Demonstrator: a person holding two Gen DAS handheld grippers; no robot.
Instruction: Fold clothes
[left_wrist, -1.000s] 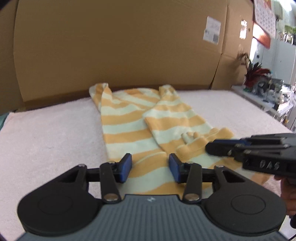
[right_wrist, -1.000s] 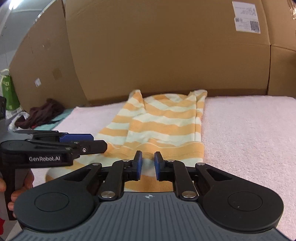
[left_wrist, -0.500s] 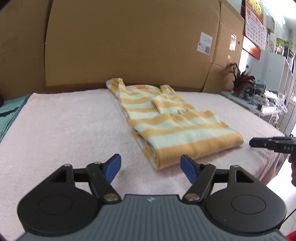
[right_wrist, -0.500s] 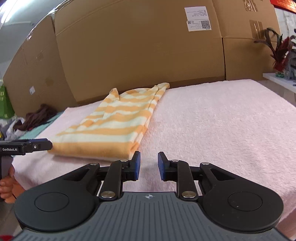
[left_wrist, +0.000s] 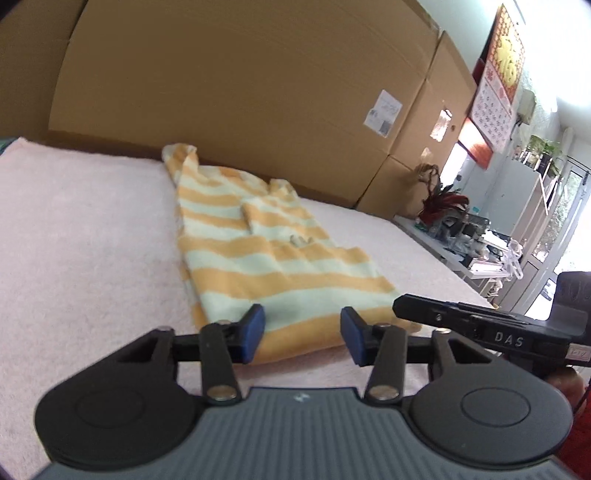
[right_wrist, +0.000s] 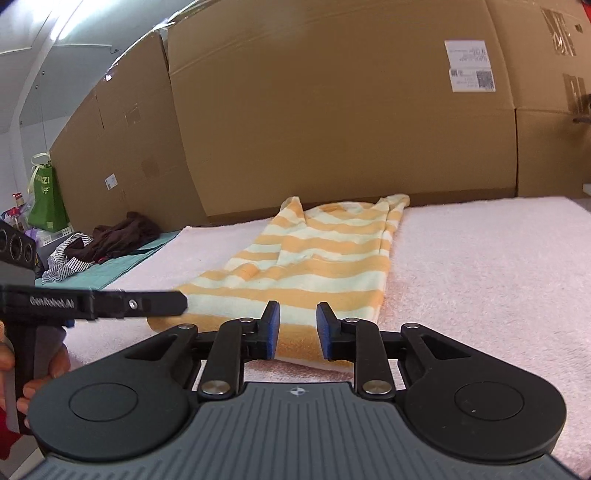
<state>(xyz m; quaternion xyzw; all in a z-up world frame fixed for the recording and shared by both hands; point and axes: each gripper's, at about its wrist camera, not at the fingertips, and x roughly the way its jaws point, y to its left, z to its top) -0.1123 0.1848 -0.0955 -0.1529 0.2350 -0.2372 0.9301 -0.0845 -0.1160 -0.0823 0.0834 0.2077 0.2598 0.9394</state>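
Note:
An orange and pale striped garment lies folded into a long strip on the pink towel. My left gripper hovers at its near hem, left side. Its jaws are closing; the hem shows in the gap, but the pads do not press on it. My right gripper is at the same hem's right side, narrowly open, with the hem behind the gap. In the opposite wrist view, the right gripper and the left gripper each reach in from the side.
Tall cardboard boxes wall off the far edge of the table. Dark and striped clothes lie heaped on a teal cloth at the left, by a green bag. A cluttered shelf with a plant stands to the right.
Both grippers drew back off the garment, then came in again to its near hem. The left jaws spread wide, then narrowed. The right jaws opened a little.

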